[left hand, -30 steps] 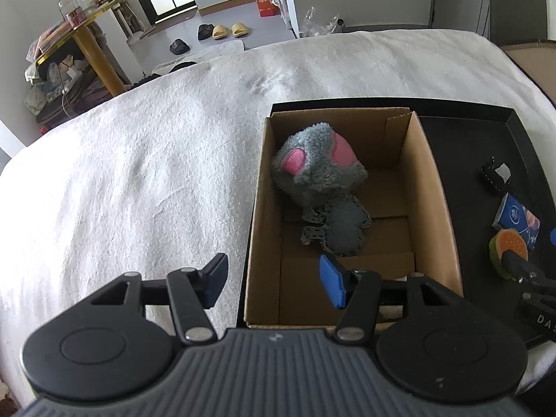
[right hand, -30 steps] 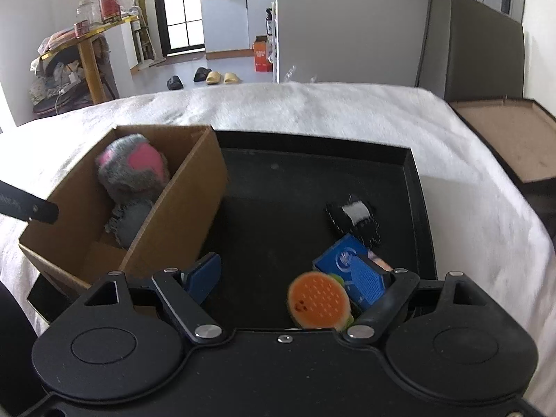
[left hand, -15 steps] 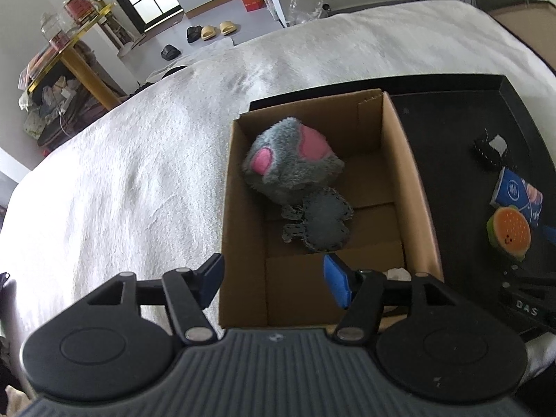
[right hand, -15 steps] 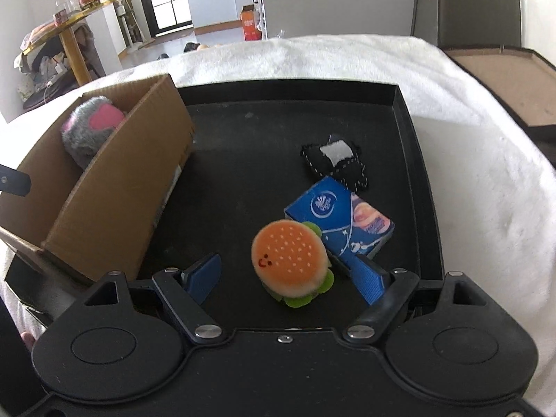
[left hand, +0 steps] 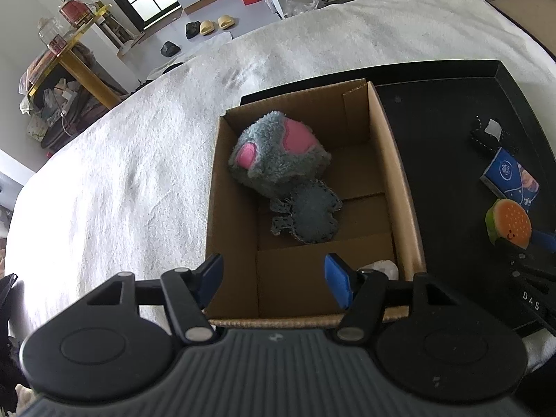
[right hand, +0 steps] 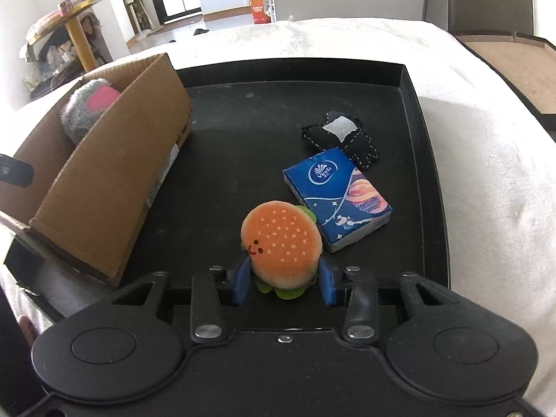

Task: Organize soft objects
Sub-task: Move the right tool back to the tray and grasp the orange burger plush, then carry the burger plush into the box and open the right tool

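- burger plush (right hand: 281,243) sits near the front of the black tray (right hand: 411,132), in the right wrist view, bun face tipped up toward the camera, its smiley mouth at the lower left; it is round, so no clear long axis.
- right gripper (right hand: 285,283) has just been closing and now has its blue pads pressed on the plush's lower sides; the green lettuce edge pokes out below, and the underside is hidden.
- just beside the plush lies a blue tissue pack (right hand: 338,196), long side running from upper left to lower right, and beyond it, touching its far corner, a small black stitched pillow (right hand: 342,137).
- cardboard box (right hand: 107,187) stands on the tray's left; from here only the top of a grey and pink plush (right hand: 88,107) shows over its wall.
- left wrist view looks down into the cardboard box (left hand: 399,180): the grey and pink plush (left hand: 278,156) lies at the far end, with a flat grey felt shape (left hand: 309,210) against it.
- left gripper (left hand: 274,274) hangs over the near end of the box, jaws apart, nothing between them; they have just been opening a little.
- something white (left hand: 380,267) in the near right corner is half hidden behind a finger, hard to make out.
- burger plush (left hand: 509,220) shows at the far right, the right gripper's pads mostly cut off.
- all of this rests on a white fluffy blanket (left hand: 121,173).
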{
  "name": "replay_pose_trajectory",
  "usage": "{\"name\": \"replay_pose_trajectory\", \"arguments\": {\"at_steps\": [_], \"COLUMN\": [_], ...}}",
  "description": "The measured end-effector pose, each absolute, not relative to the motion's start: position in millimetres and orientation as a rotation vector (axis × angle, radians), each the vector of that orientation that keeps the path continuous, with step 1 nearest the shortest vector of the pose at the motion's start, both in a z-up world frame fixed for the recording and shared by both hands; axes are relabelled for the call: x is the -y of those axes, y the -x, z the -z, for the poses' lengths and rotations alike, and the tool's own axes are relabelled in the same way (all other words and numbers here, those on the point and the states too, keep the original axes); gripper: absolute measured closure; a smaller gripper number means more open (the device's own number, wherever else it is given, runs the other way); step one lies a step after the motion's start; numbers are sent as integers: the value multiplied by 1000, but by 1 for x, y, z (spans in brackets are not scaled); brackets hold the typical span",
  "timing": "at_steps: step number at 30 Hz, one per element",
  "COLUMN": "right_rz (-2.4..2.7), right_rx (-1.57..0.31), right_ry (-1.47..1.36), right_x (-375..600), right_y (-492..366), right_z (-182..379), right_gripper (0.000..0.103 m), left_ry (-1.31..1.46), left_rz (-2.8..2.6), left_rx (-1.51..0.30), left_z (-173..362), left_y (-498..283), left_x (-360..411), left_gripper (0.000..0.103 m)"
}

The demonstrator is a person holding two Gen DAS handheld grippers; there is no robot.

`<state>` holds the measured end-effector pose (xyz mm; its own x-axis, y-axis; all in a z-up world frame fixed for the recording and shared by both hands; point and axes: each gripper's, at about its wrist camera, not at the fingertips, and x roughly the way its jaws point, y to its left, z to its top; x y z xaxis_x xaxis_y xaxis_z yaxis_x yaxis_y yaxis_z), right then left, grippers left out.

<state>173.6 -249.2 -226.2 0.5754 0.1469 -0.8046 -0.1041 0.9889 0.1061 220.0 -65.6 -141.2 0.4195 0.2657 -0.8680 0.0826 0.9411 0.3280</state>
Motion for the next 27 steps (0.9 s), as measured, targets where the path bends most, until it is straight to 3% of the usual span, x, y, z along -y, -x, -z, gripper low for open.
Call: {"name": "replay_pose_trajectory", "arguments": {"at_steps": [27], "right_rz": [-178], "right_rx": [-773], "right_ry": [1], "right_x": [213], "right_y": [-181], "right_z": [147], "right_gripper": [64], "left_ry": [-182], "left_rz": [-151], "left_rx": [-1082], "left_z": [126], "left_y": [-208], "left_x": [2], "left_gripper": [40]}}
